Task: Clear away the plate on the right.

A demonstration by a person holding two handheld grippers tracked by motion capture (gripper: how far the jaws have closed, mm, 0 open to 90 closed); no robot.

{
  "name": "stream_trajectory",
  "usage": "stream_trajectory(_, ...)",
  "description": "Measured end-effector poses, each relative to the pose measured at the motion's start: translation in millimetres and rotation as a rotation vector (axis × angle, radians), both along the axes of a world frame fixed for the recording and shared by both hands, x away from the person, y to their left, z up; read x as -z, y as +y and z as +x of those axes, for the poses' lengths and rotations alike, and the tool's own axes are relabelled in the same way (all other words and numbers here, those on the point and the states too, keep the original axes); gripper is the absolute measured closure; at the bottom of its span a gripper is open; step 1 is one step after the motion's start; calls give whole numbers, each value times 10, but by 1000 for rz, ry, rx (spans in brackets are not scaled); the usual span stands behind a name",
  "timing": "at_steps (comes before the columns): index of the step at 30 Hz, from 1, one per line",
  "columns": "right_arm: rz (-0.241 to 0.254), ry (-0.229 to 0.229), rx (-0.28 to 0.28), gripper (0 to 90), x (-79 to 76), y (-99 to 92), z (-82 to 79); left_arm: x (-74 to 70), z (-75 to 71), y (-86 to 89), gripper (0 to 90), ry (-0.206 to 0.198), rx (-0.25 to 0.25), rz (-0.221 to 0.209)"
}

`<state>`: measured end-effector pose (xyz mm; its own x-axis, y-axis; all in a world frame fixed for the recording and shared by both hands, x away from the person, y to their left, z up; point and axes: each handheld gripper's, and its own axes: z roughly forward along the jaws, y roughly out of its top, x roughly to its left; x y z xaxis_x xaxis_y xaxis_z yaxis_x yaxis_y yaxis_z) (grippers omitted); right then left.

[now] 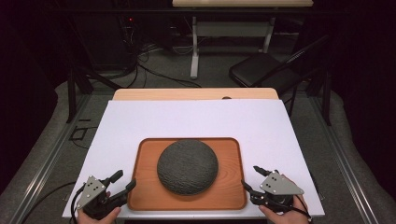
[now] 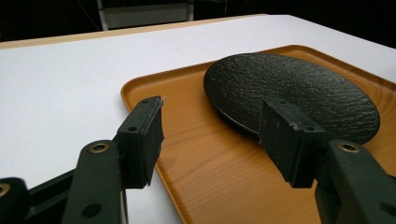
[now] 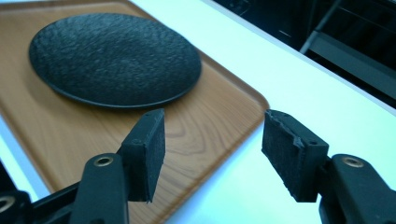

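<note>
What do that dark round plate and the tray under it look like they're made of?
Dark round plate: probably stoneware or slate-look ceramic, matte, going by its rough, pebbled black surface; could be moulded resin.
Orange-brown rectangular tray: wood or wood-look laminate, showing grain lines and a smooth satin sheen with a raised rim.

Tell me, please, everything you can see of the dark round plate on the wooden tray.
The plate is round, matte black-grey, with a rough, stone-like texture over its whole top and a thin, smooth rim; it looks like slate-style ceramic. Nothing lies on it and it looks whole. It rests flat on the orange-brown wooden tray, roughly at the tray's middle, clear of the tray's raised edge. The tray sits on a white sheet. Nothing else touches the plate: the left gripper and the right gripper are open beside the tray's near corners.
</note>
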<state>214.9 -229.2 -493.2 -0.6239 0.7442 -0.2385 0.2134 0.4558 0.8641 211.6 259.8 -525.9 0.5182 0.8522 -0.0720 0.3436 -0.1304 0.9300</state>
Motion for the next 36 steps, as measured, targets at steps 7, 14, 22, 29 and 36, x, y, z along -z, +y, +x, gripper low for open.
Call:
stream_trajectory(7,45,-1,70,397,120,-188,-29,2,0,0,400,2,-1,1)
stream_trajectory(14,68,5,111,396,284,-284,-14,4,2,-3,398,4,2,3)
stream_trajectory(22,95,63,118,396,470,-354,72,6,7,-3,396,7,4,3)
stream_trajectory(29,118,94,118,395,529,-396,127,8,12,-1,395,8,7,3)
stream_trajectory(36,158,109,112,394,543,-417,154,12,18,-7,395,10,9,5)
